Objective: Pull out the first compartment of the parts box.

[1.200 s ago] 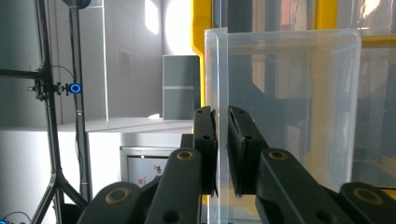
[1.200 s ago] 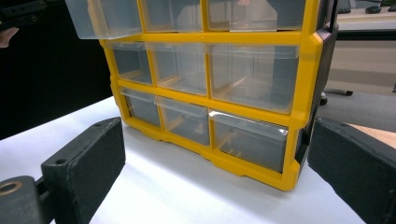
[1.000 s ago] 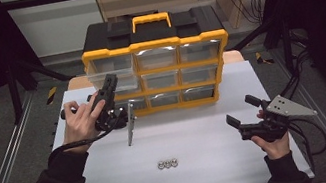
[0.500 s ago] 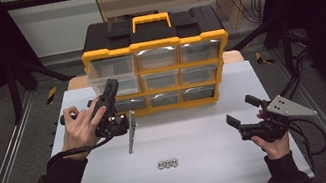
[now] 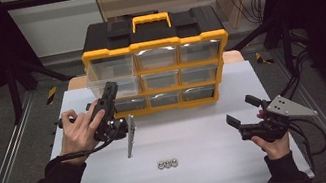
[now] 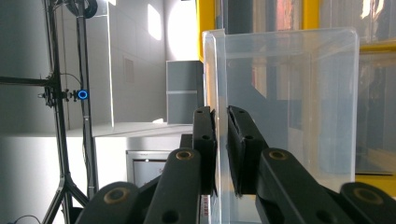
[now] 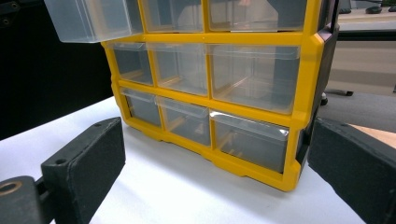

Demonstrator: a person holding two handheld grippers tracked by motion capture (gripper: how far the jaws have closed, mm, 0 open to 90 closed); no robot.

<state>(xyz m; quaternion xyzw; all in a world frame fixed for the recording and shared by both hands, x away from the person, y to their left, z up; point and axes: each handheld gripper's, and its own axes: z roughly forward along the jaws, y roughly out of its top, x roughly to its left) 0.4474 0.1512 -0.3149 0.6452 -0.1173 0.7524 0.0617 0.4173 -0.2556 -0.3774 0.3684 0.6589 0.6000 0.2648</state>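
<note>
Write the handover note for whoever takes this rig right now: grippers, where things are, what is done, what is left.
Left gripper: shut on the front wall of the clear top-left drawer, as the left gripper view shows.
Right gripper: open, holding nothing, resting low over the table at the right.
Things: the yellow drawer cabinet stands at the back of the table; its top-left drawer is pulled partway out, the other drawers look shut. Three small metal rings lie in a row at the table's front.
Done: drawer gripped and drawn out.
Left, probably: move the rings into the open drawer, then push it shut.
</note>
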